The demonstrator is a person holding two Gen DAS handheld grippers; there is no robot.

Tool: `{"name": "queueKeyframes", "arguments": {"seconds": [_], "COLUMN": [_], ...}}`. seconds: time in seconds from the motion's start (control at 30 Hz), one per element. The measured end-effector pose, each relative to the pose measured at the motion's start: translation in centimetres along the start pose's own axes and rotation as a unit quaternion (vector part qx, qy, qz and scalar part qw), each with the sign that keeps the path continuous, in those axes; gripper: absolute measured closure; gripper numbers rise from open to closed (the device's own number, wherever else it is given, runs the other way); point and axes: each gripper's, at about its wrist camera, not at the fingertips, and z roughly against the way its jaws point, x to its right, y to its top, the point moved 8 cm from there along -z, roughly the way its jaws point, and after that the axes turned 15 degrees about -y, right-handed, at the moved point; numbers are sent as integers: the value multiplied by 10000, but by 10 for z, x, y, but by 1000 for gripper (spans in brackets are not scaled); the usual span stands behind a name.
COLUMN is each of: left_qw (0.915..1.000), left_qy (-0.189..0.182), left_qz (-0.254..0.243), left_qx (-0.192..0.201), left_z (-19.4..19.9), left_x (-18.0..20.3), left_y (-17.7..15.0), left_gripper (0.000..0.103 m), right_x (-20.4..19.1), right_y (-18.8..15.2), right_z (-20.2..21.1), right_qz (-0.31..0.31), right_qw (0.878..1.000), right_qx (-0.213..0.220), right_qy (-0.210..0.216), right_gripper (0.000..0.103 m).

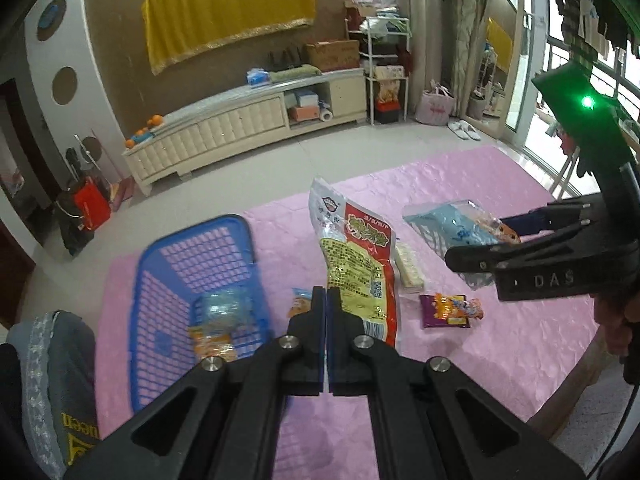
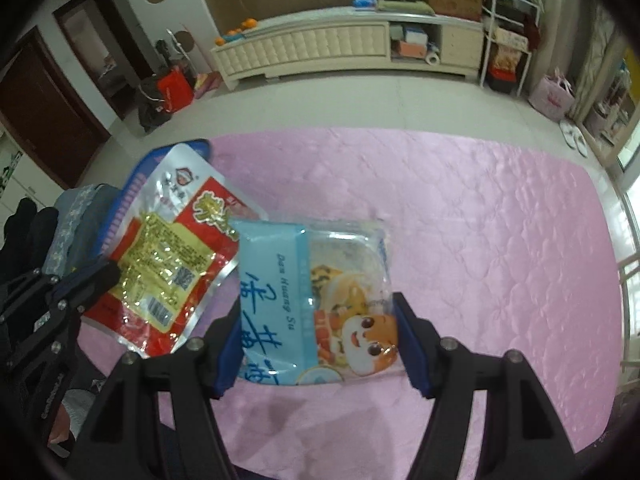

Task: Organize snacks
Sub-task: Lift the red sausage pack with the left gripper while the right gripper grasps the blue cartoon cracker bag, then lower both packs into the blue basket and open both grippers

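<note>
My left gripper (image 1: 326, 300) is shut on a red, yellow and silver snack bag (image 1: 352, 256) and holds it up above the pink cloth; the bag also shows in the right wrist view (image 2: 172, 248). My right gripper (image 2: 320, 340) has its jaws closed around a light blue egg-yolk pastry pack (image 2: 312, 304), lifted off the cloth; the pack also shows in the left wrist view (image 1: 452, 228). A blue plastic basket (image 1: 192, 280) lies at the left with a couple of wrapped snacks inside.
On the pink cloth (image 1: 500, 340) lie a purple snack packet (image 1: 450, 310), a pale wafer pack (image 1: 408, 266) and a small orange packet (image 1: 300, 302). A white TV cabinet (image 1: 240, 128) stands behind. A clothed knee (image 1: 56, 380) is at the left.
</note>
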Motion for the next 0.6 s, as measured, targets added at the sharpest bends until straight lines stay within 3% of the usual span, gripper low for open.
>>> {"name": "queueKeyframes", "arguments": {"seconds": [0.33,0.6], "left_qw": [9988,9967], "left_qy": [384,620], "left_qz": [184,439], "left_qx": [236,290], "left_z": [49,63], "left_x": [-62,-114], "left_y": [1,-2], "left_gripper": [103,103], "right_x": [-68,-121], "right_y": [19,45], "right_z": [3,-6], "right_qz": [380,732], "right_qw": [9991,9964], "right_qx": [24,63], "right_qy": [205,413], "right_gripper": [32,32]}}
